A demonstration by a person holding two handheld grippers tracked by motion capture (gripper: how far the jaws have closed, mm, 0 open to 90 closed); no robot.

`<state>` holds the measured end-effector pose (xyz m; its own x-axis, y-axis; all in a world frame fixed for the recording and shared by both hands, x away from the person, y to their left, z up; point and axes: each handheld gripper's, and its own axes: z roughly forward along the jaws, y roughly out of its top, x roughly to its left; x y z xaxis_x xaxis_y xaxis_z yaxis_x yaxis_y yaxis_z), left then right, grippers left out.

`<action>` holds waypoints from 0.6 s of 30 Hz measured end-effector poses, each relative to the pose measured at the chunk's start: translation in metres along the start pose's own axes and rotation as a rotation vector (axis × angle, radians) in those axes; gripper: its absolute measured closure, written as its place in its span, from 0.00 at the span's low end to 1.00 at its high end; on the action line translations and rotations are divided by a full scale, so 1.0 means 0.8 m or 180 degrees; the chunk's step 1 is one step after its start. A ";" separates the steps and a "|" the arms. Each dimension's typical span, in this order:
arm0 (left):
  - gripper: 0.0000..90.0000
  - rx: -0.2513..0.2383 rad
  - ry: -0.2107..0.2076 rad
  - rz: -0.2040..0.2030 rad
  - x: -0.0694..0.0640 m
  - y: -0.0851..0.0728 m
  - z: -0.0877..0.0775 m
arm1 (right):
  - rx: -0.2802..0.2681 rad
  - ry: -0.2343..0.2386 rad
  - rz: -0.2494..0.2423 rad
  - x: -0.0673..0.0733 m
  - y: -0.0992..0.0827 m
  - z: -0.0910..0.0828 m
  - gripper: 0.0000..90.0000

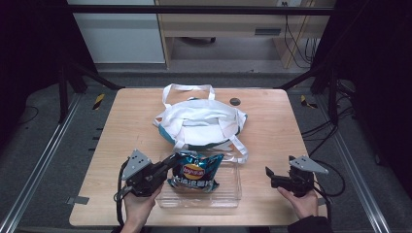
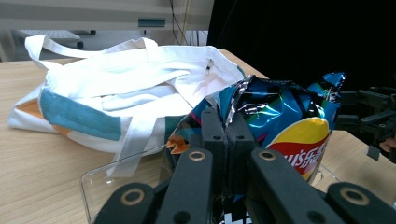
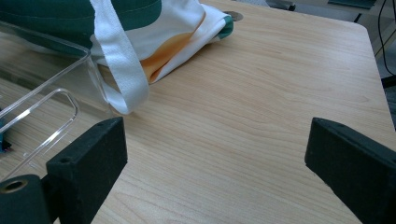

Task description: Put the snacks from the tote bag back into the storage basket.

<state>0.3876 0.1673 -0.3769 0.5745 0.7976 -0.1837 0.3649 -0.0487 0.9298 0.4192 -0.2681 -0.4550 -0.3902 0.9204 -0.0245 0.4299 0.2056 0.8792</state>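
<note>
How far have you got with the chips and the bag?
Done: the left gripper has its fingers pinched shut on the top edge of the chip bag. In hand: the chips sit in the clear plastic bin. Left: the white tote bag lies flat, and the right gripper waits open and empty.

Grey floor (image 1: 204, 77), wooden desk (image 1: 218, 24) and dark curtains behind.

left gripper (image 1: 170, 162) is clamped on the top corner of the blue chip bag (image 1: 194, 173) over the clear plastic tray (image 1: 228, 196), white tote bag (image 1: 201, 122) just behind, right gripper (image 1: 270, 175) parked well off to the side.
</note>
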 end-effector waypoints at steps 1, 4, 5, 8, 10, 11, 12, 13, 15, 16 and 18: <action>0.99 0.0004 0.0012 -0.0001 0.001 0.000 0.001 | 0.0001 -0.0001 0.0000 0.000 0.000 0.000 0.07; 0.99 0.0013 0.0047 -0.0015 0.003 0.000 0.003 | 0.0004 0.0001 -0.0004 0.000 0.000 0.001 0.07; 0.99 0.0014 0.0056 -0.0021 0.004 0.000 0.004 | 0.0003 0.0001 -0.0006 0.000 0.000 0.001 0.07; 0.99 0.0015 0.0083 -0.0040 0.005 0.000 0.006 | 0.0006 0.0002 -0.0006 0.000 0.000 0.001 0.07; 0.99 0.0018 0.0094 -0.0043 0.005 0.001 0.007 | 0.0008 0.0001 -0.0007 0.000 0.000 0.001 0.07; 0.98 0.0021 0.0100 -0.0037 0.006 0.001 0.008 | 0.0010 0.0003 -0.0007 0.000 0.000 0.001 0.07; 0.98 0.0022 0.0112 -0.0038 0.006 0.001 0.009 | 0.0011 0.0002 -0.0010 0.000 0.000 0.001 0.07; 0.98 0.0021 0.0120 -0.0042 0.007 0.002 0.010 | 0.0013 0.0001 -0.0008 0.000 0.000 0.001 0.07; 0.98 0.0022 0.0122 -0.0052 0.009 0.002 0.012 | 0.0017 0.0006 0.0000 0.001 0.000 0.001 0.07; 0.98 0.0023 0.0126 -0.0047 0.009 0.003 0.013 | 0.0013 0.0000 -0.0013 0.000 0.000 0.002 0.07; 0.98 0.0020 0.0129 -0.0046 0.010 0.004 0.015 | 0.0020 0.0005 -0.0003 0.001 0.000 0.002 0.07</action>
<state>0.4019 0.1663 -0.3794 0.5389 0.8221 -0.1838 0.3775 -0.0406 0.9251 0.4199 -0.2672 -0.4557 -0.3919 0.9197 -0.0247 0.4345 0.2087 0.8762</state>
